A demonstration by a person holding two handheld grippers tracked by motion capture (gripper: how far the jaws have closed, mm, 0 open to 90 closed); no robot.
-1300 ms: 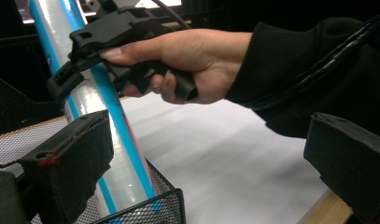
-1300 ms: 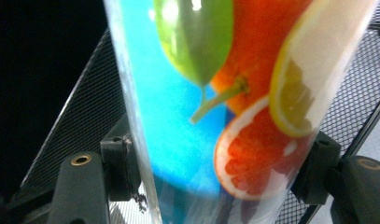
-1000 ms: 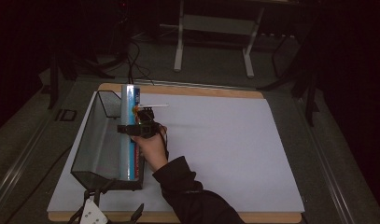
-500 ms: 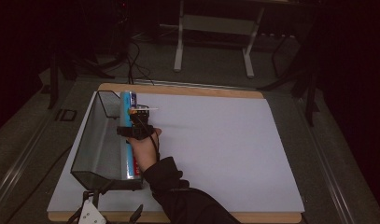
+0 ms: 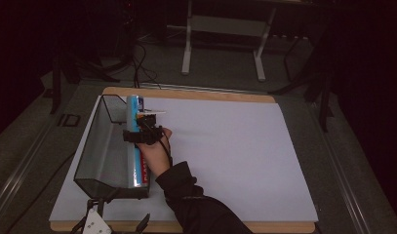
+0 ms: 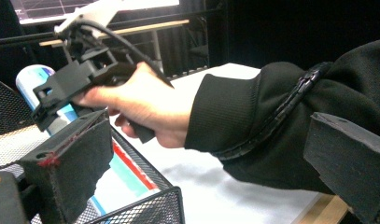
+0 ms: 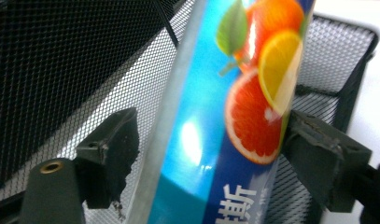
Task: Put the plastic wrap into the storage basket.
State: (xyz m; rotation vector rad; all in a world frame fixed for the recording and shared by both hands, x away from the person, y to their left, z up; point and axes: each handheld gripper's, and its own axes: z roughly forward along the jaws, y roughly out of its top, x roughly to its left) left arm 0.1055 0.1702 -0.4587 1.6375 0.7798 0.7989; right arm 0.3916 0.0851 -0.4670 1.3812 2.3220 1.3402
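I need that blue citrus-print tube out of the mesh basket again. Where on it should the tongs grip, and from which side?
Grip the blue tube around its middle, coming from above. It lies lengthwise along the right wall of the mesh basket, so only its top and rounded flanks are free. The right tongs, whose jaws have just been opening, already straddle it there, the left pad clear of it.

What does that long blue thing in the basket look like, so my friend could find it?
Find the white sheet covering the table, then the black mesh basket at its left edge. Along the basket's right side lies a long blue tube, the sole colourful thing there: it has orange and grapefruit slices, a green leaf and white lettering, and the right gripper straddles it.
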